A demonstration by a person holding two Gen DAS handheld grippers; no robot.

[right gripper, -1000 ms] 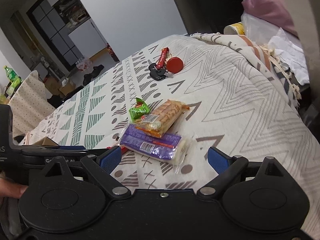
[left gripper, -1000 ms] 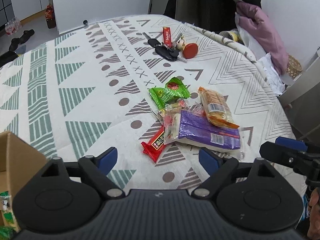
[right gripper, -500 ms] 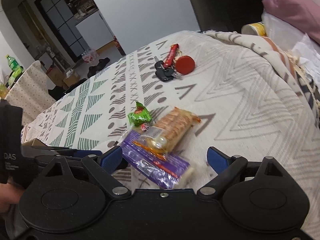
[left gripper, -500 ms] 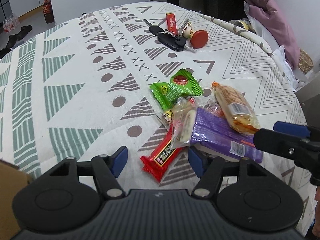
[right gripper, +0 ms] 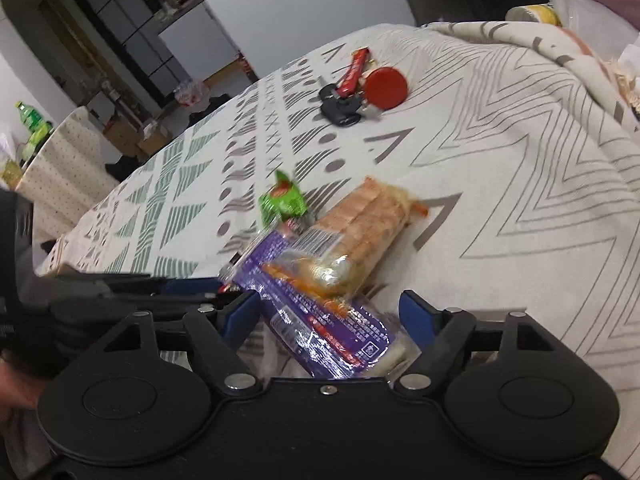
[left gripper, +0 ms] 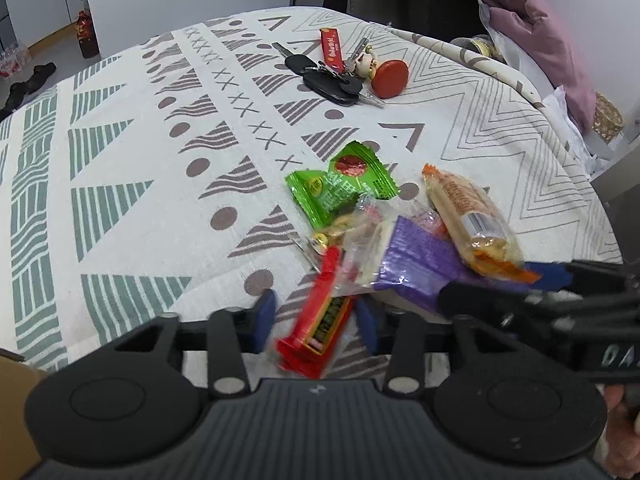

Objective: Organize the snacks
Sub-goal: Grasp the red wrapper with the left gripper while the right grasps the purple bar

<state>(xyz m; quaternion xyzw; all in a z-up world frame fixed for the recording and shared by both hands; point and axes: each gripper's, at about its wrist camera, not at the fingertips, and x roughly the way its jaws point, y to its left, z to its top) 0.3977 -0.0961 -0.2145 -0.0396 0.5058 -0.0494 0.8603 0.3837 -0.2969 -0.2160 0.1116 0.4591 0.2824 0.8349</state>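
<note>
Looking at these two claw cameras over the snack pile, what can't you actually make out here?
- Red snack bar, left view: label smeared by motion blur.
- Purple packet, right view: near end hidden behind the right claw body.
- Small sweets, left view: tucked under clear wrapper, too small.
- Cardboard box, left view: cut off by the edge.

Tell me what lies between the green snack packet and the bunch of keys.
Only bare patterned tablecloth; the left wrist view shows nothing lying between the green snack packet and the bunch of keys.
</note>
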